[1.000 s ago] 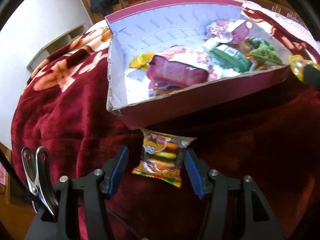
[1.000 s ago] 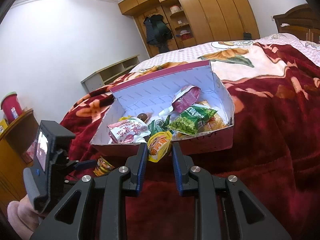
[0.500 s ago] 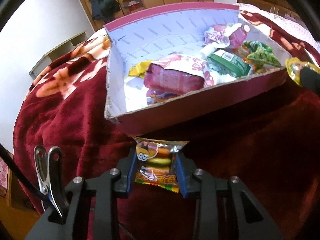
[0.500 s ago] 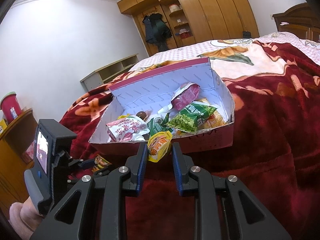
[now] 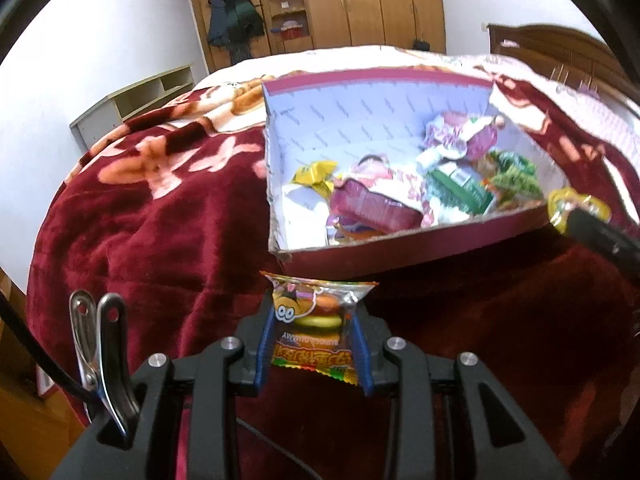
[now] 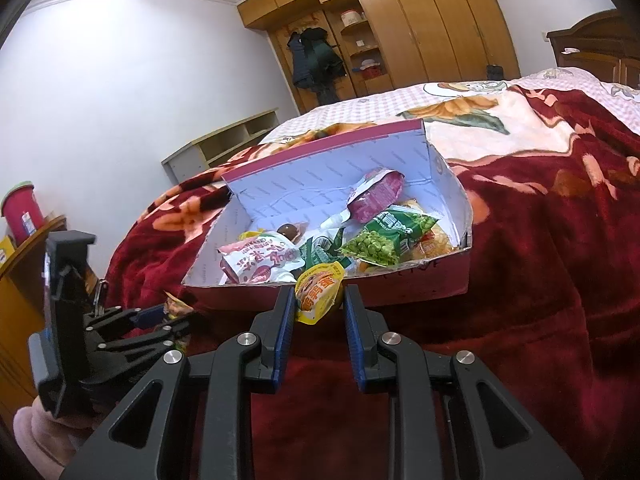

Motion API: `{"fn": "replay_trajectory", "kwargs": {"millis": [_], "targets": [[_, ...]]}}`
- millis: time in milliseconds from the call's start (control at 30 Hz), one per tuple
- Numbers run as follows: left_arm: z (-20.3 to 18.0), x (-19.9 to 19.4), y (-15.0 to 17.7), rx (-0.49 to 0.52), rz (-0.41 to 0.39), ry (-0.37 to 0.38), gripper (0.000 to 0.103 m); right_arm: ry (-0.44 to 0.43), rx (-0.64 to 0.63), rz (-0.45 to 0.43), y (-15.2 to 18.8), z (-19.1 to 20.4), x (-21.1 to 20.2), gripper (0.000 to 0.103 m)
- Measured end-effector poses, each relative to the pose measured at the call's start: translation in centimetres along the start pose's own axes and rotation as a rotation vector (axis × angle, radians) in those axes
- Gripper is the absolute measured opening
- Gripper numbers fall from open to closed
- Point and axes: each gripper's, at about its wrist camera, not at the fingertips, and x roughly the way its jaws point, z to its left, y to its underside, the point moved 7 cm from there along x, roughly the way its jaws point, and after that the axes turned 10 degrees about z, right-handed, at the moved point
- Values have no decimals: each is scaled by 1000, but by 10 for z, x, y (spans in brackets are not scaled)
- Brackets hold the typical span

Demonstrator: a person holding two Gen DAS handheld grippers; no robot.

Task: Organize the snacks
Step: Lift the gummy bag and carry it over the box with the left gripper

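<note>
My left gripper (image 5: 314, 334) is shut on a burger gummy packet (image 5: 314, 330) and holds it above the red blanket, just before the near left corner of the red cardboard box (image 5: 400, 248). My right gripper (image 6: 318, 308) is shut on a small yellow snack packet (image 6: 320, 296) and holds it at the box's front wall (image 6: 420, 280). The box holds several snacks: a pink packet (image 6: 260, 262), a green pea bag (image 6: 384, 236) and a purple packet (image 6: 378, 194). The left gripper also shows at the left of the right wrist view (image 6: 160, 320).
The box lies on a bed under a dark red flowered blanket (image 6: 540, 280). A low shelf unit (image 6: 224, 146) and a wooden wardrobe (image 6: 400, 32) stand against the far wall. A wooden cabinet with a red jar (image 6: 20, 216) is at the left.
My left gripper has closed on the burger gummy packet and lifted it off the blanket, tilting upward. My right gripper keeps the yellow packet and has barely moved.
</note>
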Motion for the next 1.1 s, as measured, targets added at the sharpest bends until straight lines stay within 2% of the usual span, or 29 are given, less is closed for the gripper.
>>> {"fn": "replay_trajectory", "kwargs": {"millis": [167, 600, 900, 1100], "targets": [[4, -14, -1, -38, -27, 56, 34, 0, -7, 1, 0, 4, 0, 26], [3, -46, -21, -68, -129, 108, 34, -1, -22, 1, -2, 10, 1, 26], [-6, -40, -54, -105, -155, 61, 34, 9, -33, 8, -7, 9, 5, 26], [-18, -38, -73, -87, -180, 20, 34, 31, -38, 7, -14, 5, 6, 26]]}}
